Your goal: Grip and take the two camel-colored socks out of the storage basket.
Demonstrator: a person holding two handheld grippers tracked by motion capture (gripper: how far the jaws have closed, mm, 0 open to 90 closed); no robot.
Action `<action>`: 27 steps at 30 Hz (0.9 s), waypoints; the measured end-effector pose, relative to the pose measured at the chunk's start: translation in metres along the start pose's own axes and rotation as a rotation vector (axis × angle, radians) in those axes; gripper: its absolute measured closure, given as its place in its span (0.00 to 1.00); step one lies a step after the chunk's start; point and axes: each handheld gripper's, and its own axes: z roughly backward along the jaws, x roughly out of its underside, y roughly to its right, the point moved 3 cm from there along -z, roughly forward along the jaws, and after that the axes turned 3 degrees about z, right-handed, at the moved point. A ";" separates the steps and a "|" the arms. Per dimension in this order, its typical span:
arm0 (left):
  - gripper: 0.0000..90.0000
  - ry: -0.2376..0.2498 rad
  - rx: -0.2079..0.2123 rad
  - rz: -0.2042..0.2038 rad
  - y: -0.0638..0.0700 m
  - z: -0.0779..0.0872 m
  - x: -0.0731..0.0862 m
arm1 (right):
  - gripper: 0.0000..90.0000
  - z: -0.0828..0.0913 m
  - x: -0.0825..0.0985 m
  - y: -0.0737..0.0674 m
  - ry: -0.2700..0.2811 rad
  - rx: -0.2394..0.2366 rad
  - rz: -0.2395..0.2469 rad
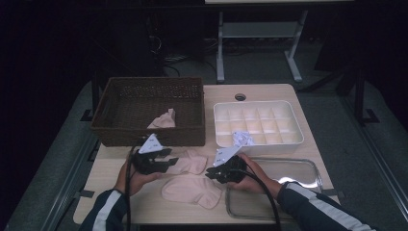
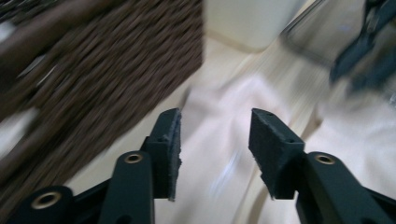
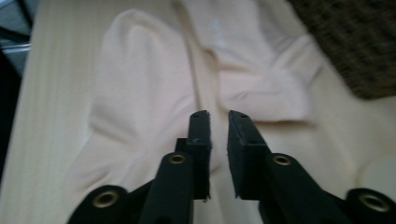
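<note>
Working two pale pink socks on the table [image 1: 288, 103], both lying just in front of the wicker basket [image 1: 120, 103]. Far sock [image 1: 190, 162] sits closest to the basket's front wall; near sock [image 1: 191, 190] lies one step further from it, toward the person.

Left gripper [image 1: 168, 162]: jaws apart, nothing between the pads. Its own view is motion-blurred, but fabric clearly lies straight ahead past the tips, basket wall off to one side. It sits at the far sock's end and looks like it touches the edge, can't confirm.

Right gripper [image 1: 210, 173]: jaws nearly together, narrow gap, nothing pinched. Its view shows both socks ahead, long axes running away from the tips, side by side with a thin strip of table between.

Key relation: both socks run roughly parallel to the basket front, so each gripper meets a sock end-on. Left is nearer the far sock, right nearer the near one. Third pink piece [image 1: 163, 119] already inside the basket.
</note>
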 end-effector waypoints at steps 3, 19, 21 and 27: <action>0.64 -0.030 -0.021 0.049 -0.009 0.004 0.023 | 0.93 0.000 -0.008 0.003 0.018 0.023 -0.011; 0.67 -0.078 -0.057 0.108 -0.024 -0.020 0.045 | 0.92 -0.047 -0.020 0.016 -0.060 0.055 0.024; 0.63 -0.081 -0.072 0.111 -0.025 -0.020 0.045 | 0.91 -0.048 -0.017 0.018 -0.087 0.046 0.012; 0.60 -0.096 -0.128 0.111 -0.034 -0.011 0.046 | 0.91 -0.049 -0.011 0.020 -0.107 0.033 0.014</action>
